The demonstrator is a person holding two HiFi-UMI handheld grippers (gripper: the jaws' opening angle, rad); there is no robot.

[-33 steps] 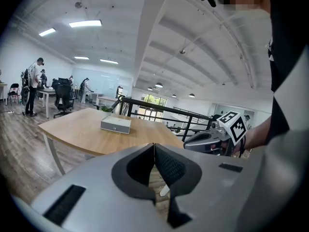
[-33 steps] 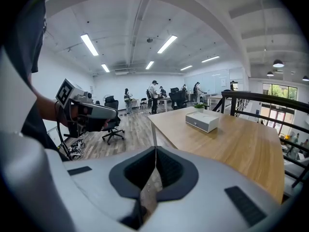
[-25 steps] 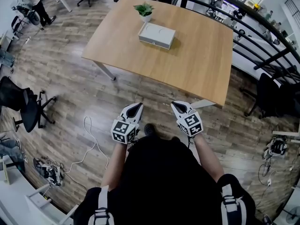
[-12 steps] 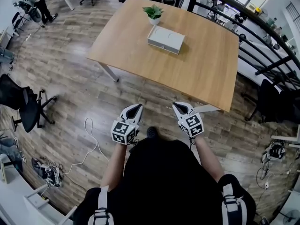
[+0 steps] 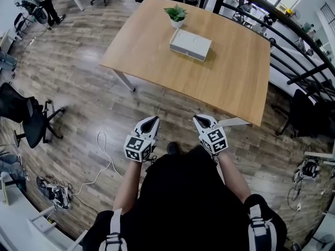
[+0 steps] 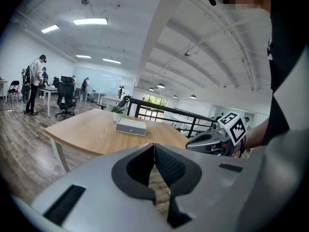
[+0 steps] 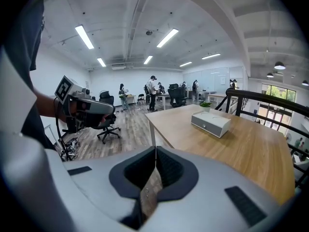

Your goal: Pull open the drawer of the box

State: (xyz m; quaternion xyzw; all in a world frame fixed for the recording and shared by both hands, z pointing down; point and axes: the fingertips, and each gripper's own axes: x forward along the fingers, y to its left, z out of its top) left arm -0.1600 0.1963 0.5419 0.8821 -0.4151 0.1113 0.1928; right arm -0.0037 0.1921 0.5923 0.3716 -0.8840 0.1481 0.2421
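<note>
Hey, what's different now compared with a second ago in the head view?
The person has walked slightly closer: the table, white box and potted plant have slid rightward and a little down in the head view. Nothing was grasped or released. The left gripper and right gripper stay shut, empty, short of the table.

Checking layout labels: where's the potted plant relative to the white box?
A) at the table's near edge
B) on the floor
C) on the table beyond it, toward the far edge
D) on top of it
C: the potted plant stands on the table beyond the white box, nearer the far edge.
</note>
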